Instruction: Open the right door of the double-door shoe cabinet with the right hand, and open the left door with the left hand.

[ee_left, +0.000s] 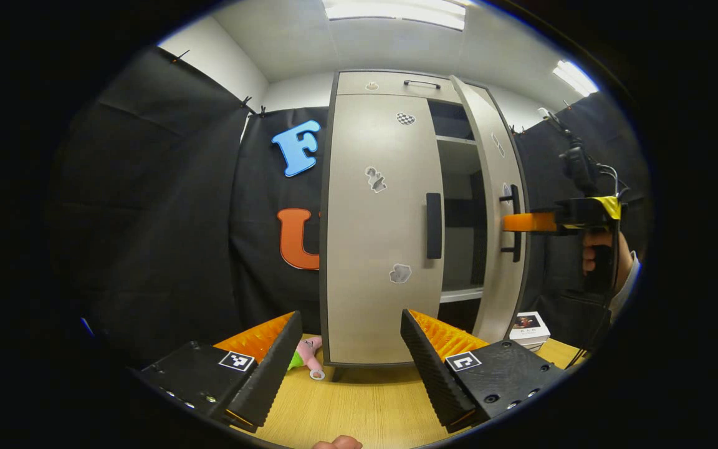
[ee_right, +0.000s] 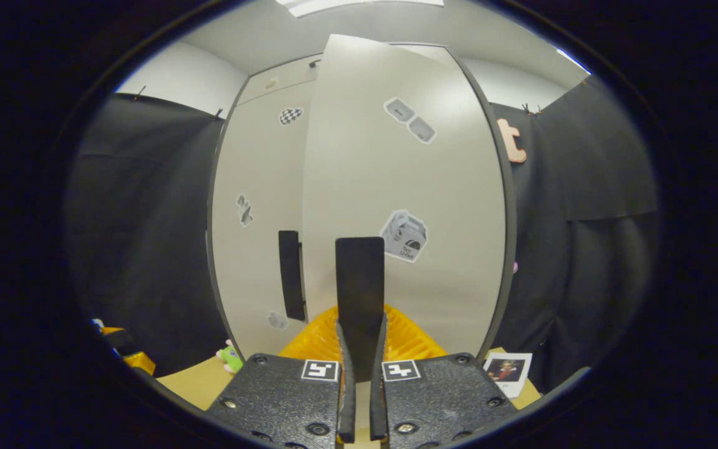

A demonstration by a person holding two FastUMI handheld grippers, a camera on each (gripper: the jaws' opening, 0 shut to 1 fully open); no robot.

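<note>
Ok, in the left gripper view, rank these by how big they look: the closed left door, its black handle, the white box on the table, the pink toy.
1. Left door, by far the largest.
2. Black handle and white box look about alike; no firm order.
3. Pink toy, smallest, though partly hidden behind the left claw finger, so unsure.

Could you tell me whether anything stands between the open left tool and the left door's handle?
Nothing visible does: the left tool is open over bare table, facing the handle on the shut left door.
</note>
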